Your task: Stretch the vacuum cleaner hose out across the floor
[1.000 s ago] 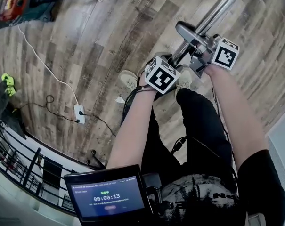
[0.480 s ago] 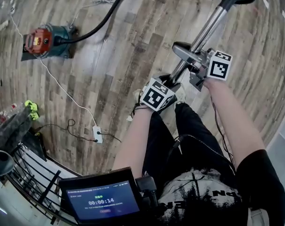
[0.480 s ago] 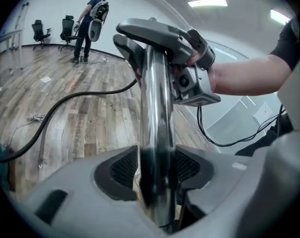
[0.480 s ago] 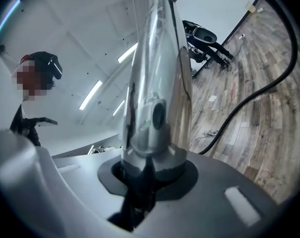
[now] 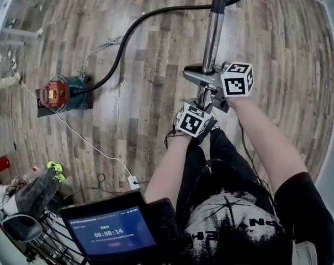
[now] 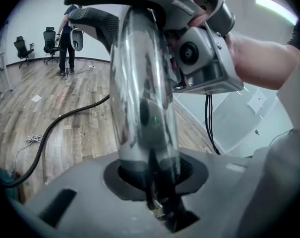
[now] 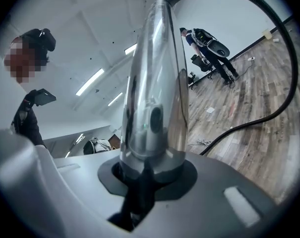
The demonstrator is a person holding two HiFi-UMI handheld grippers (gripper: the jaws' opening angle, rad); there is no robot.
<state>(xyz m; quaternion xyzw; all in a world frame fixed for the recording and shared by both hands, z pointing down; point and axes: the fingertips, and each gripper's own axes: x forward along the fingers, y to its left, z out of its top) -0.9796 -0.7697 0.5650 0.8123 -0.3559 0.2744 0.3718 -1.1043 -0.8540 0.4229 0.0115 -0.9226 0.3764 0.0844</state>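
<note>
A chrome vacuum wand tube [image 5: 213, 37] stands up in front of me, and both grippers hold it. My right gripper [image 5: 208, 73] is shut on the tube [image 7: 154, 93] higher up. My left gripper [image 5: 202, 101] sits just below it; its jaws have just been closing, with the tube [image 6: 140, 93] between them in their round seat. The black hose [image 5: 134, 24] runs from the wand's top across the wood floor to the red and teal vacuum cleaner [image 5: 59, 94] at the left. In the gripper views the hose [image 7: 269, 118] curves down to the floor [image 6: 55, 128].
A white cord leads from the cleaner to a power strip [image 5: 133, 182]. A wire rack with gloves [image 5: 23, 225] stands at the bottom left, above a screen [image 5: 111, 231] on my chest. Far off, a person [image 6: 68, 38] stands near office chairs [image 6: 21, 46].
Both grippers have risen with the wand, which has swung from slanting right to almost upright. The head view has turned, so the cleaner and more hose now show at the left.
</note>
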